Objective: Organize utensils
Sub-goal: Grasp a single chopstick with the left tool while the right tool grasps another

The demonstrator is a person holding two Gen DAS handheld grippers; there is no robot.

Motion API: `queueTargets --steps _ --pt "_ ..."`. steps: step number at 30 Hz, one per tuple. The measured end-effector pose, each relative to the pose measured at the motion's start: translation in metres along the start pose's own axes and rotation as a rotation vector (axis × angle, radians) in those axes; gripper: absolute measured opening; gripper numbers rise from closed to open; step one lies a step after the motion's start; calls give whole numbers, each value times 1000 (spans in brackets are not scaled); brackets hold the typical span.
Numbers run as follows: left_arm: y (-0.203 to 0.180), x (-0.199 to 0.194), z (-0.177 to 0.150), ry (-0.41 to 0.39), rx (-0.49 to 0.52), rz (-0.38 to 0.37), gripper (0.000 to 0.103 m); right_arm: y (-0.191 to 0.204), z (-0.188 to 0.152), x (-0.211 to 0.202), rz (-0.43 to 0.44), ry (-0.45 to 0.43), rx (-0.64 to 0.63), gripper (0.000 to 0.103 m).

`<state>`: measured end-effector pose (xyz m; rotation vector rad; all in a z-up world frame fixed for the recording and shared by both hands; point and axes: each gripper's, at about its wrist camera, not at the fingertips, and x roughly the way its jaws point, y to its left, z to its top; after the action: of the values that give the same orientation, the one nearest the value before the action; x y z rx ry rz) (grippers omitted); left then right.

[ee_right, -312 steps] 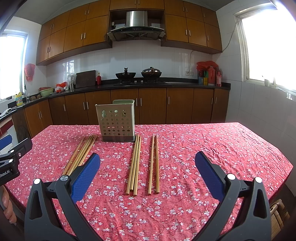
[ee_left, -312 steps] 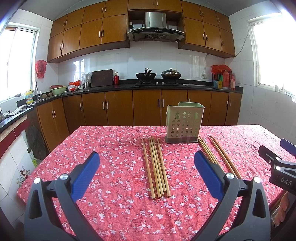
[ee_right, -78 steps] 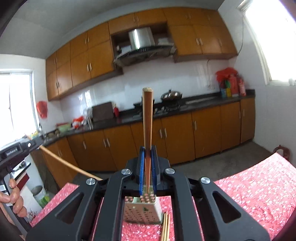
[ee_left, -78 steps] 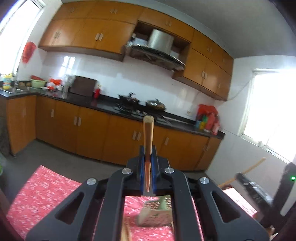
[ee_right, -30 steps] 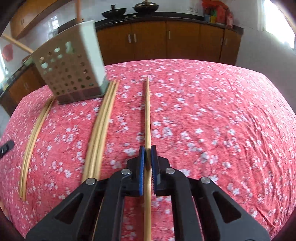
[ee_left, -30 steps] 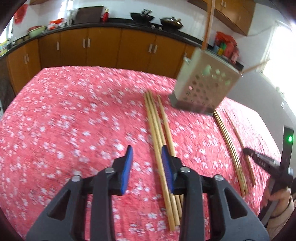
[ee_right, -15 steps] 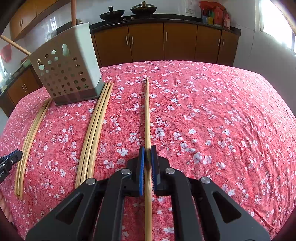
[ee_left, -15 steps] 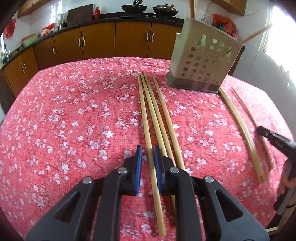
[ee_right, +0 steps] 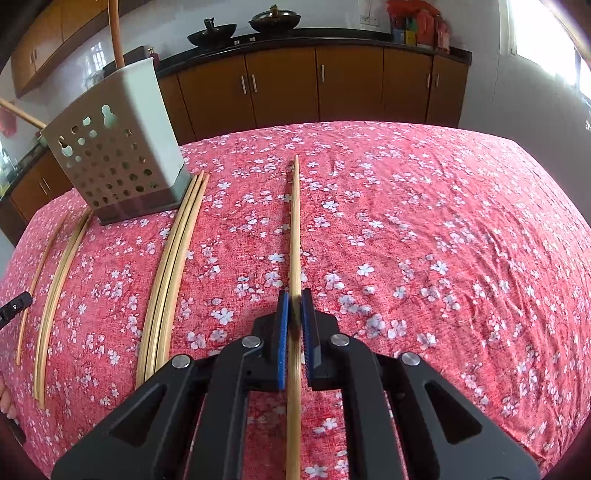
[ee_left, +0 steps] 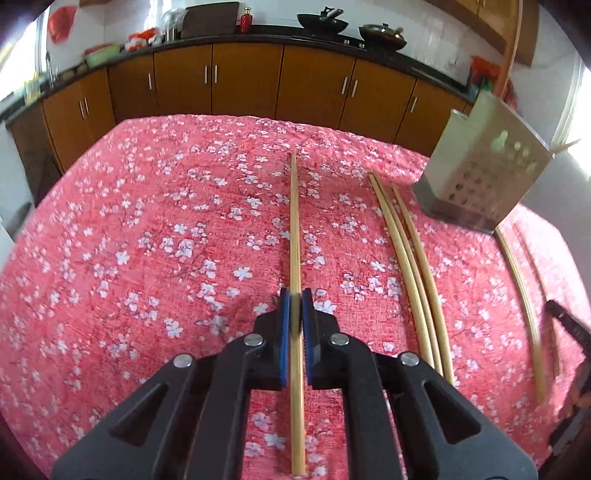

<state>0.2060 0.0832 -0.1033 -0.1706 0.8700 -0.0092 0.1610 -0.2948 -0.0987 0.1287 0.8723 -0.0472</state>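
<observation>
My left gripper (ee_left: 295,297) is shut on a bamboo chopstick (ee_left: 294,221) that runs straight ahead over the red floral tablecloth. My right gripper (ee_right: 294,297) is shut on another chopstick (ee_right: 295,221) in the same way. The perforated beige utensil holder (ee_left: 484,173) stands at the right in the left wrist view and at the left in the right wrist view (ee_right: 114,155), with two chopsticks (ee_right: 115,33) sticking up out of it. Loose chopsticks (ee_left: 410,254) lie beside the holder.
More chopsticks (ee_right: 173,266) lie in a bundle right of the holder in the right wrist view, others (ee_right: 55,291) at its left. The red floral tablecloth (ee_right: 443,240) covers the table. Kitchen cabinets (ee_left: 243,77) run behind it.
My left gripper has closed on the leftmost chopstick and drawn it left, away from its bundle. My right gripper stays shut on its chopstick, hardly moved.
</observation>
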Motion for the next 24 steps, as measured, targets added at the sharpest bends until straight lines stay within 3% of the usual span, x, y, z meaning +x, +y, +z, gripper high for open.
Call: queueTargets --steps 6,24 --pt "-6 0 -1 0 23 -6 16 4 2 2 -37 1 -35 9" --pt "3 -1 -2 -3 -1 -32 16 3 2 2 -26 -2 -23 13"
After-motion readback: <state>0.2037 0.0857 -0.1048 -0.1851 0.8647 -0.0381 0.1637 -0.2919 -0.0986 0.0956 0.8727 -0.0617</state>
